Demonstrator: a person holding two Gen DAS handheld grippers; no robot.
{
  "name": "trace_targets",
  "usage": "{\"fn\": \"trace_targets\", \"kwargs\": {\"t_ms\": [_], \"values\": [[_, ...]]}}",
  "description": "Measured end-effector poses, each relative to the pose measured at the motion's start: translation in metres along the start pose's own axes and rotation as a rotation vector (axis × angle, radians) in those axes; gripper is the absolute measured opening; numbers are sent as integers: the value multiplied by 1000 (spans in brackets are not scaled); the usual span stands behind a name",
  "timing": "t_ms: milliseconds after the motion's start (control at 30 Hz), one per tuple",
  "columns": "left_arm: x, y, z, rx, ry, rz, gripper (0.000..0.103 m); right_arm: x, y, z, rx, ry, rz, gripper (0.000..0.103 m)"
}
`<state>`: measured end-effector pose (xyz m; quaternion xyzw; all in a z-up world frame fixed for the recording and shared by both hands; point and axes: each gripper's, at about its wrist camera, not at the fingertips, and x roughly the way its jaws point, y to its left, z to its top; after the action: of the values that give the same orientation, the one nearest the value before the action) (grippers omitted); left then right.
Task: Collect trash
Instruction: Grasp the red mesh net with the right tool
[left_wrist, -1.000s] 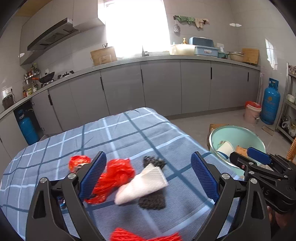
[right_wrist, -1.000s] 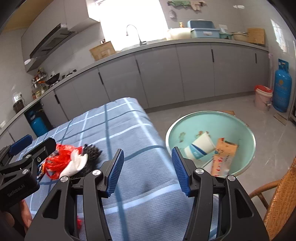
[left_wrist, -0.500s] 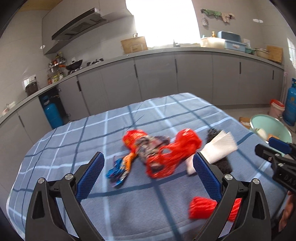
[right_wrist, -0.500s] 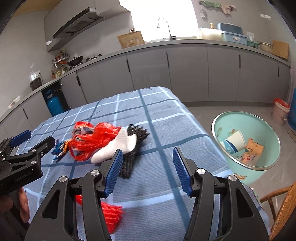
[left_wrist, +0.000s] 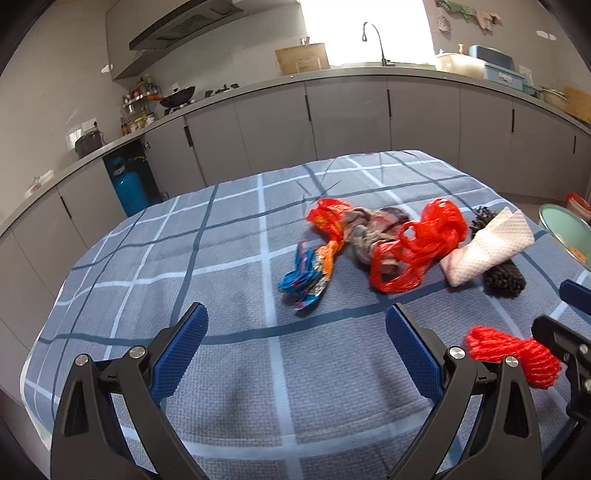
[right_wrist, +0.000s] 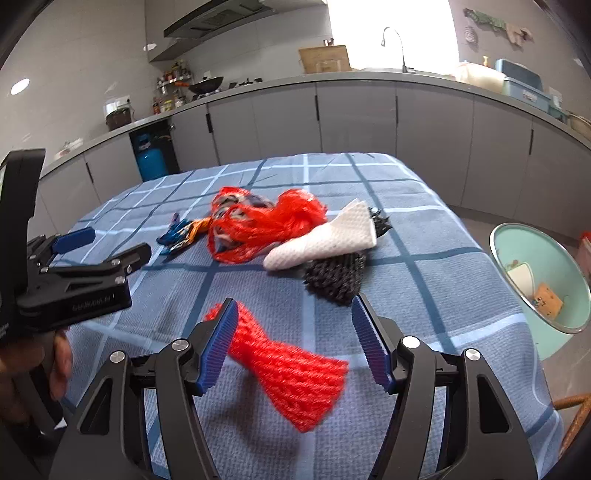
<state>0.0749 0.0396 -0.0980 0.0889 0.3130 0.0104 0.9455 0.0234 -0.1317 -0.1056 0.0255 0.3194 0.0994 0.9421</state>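
Right gripper (right_wrist: 295, 343): jaws have just been opening wider; they are standing apart around the red foam net sleeve (right_wrist: 291, 373), pads not pressing on it, nothing held.
Left gripper (left_wrist: 295, 354): jaws are standing wide apart with only bare cloth between them, nothing held.
What has changed: a second ago both views were taking in the table's far right edge and the basin; now both are swinging back over the litter, with the right one lining up on the nearest piece.
Trash on the desk (left_wrist: 221, 387): the red sleeve is lying alone at the near edge; further back are clustering a red mesh bag (left_wrist: 417, 243), a crumpled blue and orange wrapper (left_wrist: 310, 273), a white paper towel (right_wrist: 325, 236) lying over a black foam net (right_wrist: 336, 277).
Basin (right_wrist: 498, 240): the pale green bowl is sitting on the floor off the desk's right side, already holding a paper cup and a carton.
Meaning for the task: collection looks partly done; the right hand is probably preparing to close on the red sleeve next, then carry it to the basin.
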Motion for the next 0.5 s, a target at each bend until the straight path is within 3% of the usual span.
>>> {"fn": "trace_targets", "kwargs": {"t_ms": [233, 367, 400, 500], "values": [[15, 25, -1, -74, 33, 15, 95, 11, 4, -9, -31, 70, 14, 63], [26, 32, 5, -100, 36, 16, 95, 21, 9, -18, -60, 127, 17, 43], [31, 32, 7, -99, 42, 16, 95, 21, 10, -18, -63, 128, 19, 35], [41, 30, 12, -96, 46, 12, 95, 17, 10, -17, -64, 100, 9, 24]]}}
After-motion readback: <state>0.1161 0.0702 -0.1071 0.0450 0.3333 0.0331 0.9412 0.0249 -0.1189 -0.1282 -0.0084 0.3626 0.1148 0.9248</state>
